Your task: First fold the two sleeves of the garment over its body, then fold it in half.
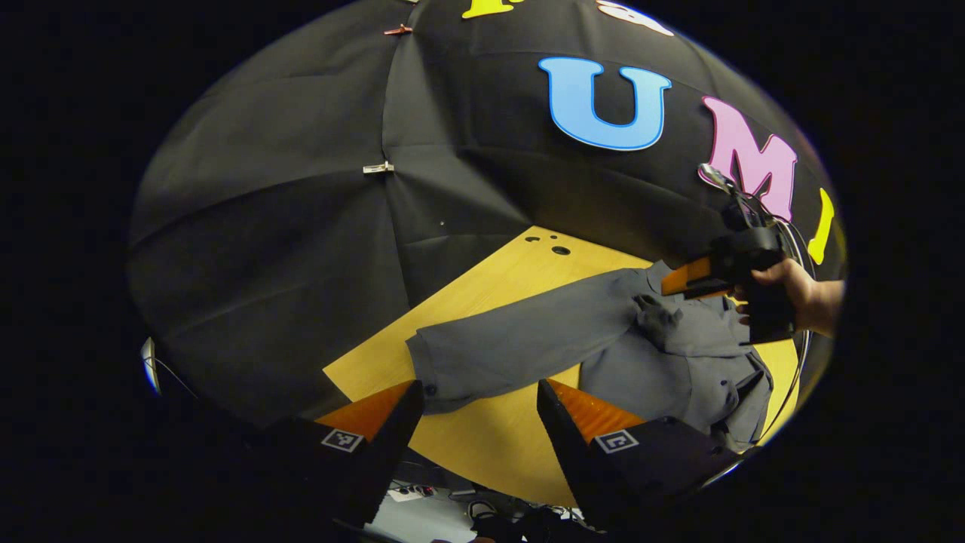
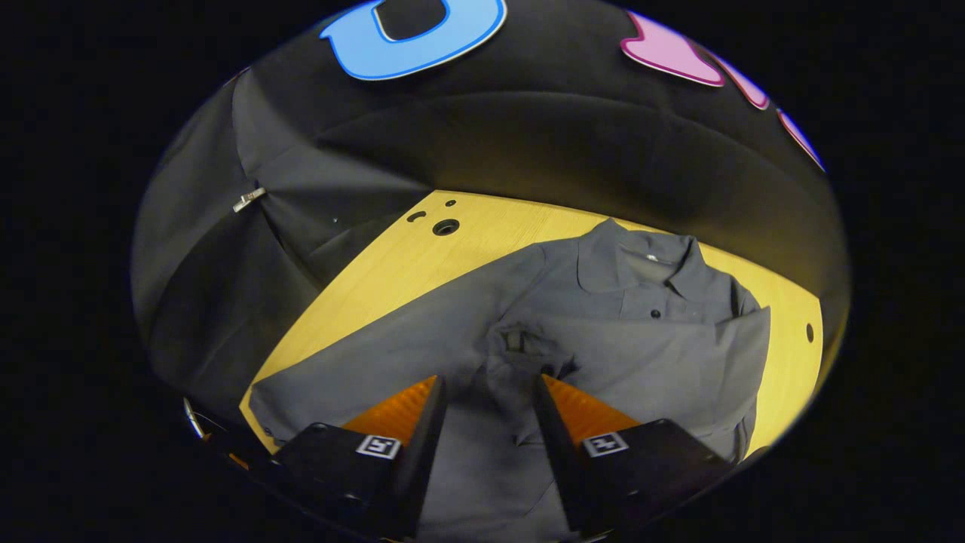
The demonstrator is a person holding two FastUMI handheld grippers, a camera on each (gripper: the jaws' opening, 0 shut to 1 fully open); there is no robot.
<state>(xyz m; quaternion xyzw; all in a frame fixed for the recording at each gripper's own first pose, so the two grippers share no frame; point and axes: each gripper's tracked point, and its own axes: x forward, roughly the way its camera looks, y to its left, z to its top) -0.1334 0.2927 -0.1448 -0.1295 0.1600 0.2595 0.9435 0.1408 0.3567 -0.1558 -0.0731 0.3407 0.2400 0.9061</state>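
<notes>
A grey long-sleeved shirt [image 2: 641, 317] lies flat on the yellow table [image 2: 392, 264], its collar [image 2: 641, 260] toward the back wall. One sleeve is folded across the body, with its cuff [image 2: 520, 339] just ahead of my right gripper [image 2: 488, 381]. That gripper hovers open over the chest with nothing between its fingers. The other sleeve [image 1: 520, 339] stretches out toward the table's corner. Its cuff [image 1: 428, 373] lies just ahead of my open left gripper [image 1: 476, 392], nearer the left finger. In the left gripper view a hand holds the right gripper [image 1: 690, 279] above the shirt.
Round holes [image 2: 445, 226] are cut in the table near its far corner. The table's near edge [image 1: 482, 483] runs just under my left fingers, with cables and clutter on the floor below. Black cloth walls with metal clips [image 1: 377, 167] close in the back and side.
</notes>
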